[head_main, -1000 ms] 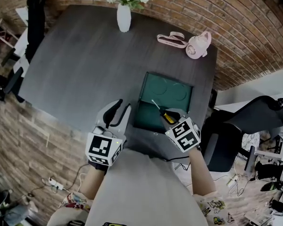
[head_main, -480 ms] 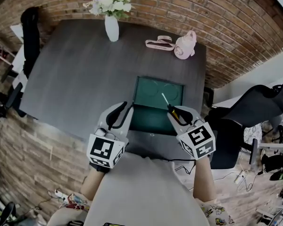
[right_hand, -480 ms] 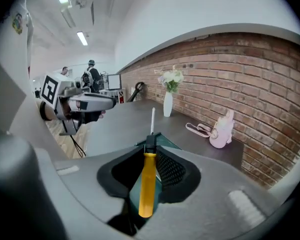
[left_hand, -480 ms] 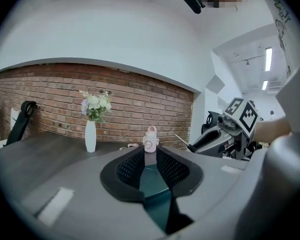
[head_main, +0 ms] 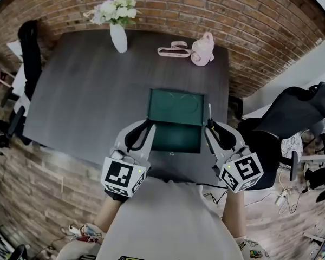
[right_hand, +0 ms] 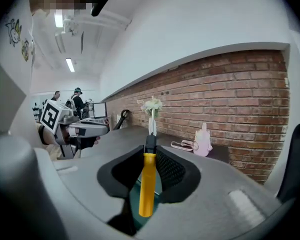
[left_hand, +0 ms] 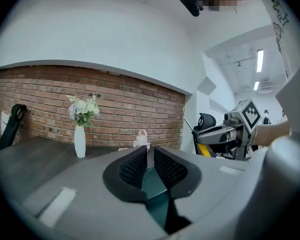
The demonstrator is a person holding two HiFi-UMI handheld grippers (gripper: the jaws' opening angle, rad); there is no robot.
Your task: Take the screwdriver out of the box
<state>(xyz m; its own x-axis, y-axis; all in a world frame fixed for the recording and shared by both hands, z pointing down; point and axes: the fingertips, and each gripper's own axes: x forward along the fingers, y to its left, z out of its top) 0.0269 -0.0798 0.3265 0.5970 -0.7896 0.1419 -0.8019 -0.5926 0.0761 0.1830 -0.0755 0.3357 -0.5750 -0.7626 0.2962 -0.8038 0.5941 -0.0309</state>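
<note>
Screwdriver (right_hand: 146,184), clamped in right claw (right_hand: 149,152), points tip-forward along the jaws.

The person wears a plain grey top (head_main: 162,221). The left sleeve (head_main: 84,233) and the right sleeve (head_main: 252,249) are light, with little colourful cartoon drawings on them. The left gripper (head_main: 143,126) has a smooth, light grey body and two curved black jaws. The jaws have bumpy pads inside, like a net. The right gripper (head_main: 212,129) looks just the same. Each one has a cube at the back, the left cube (head_main: 122,175) and the right cube (head_main: 242,171). Both cubes are white with black square marks.
</note>
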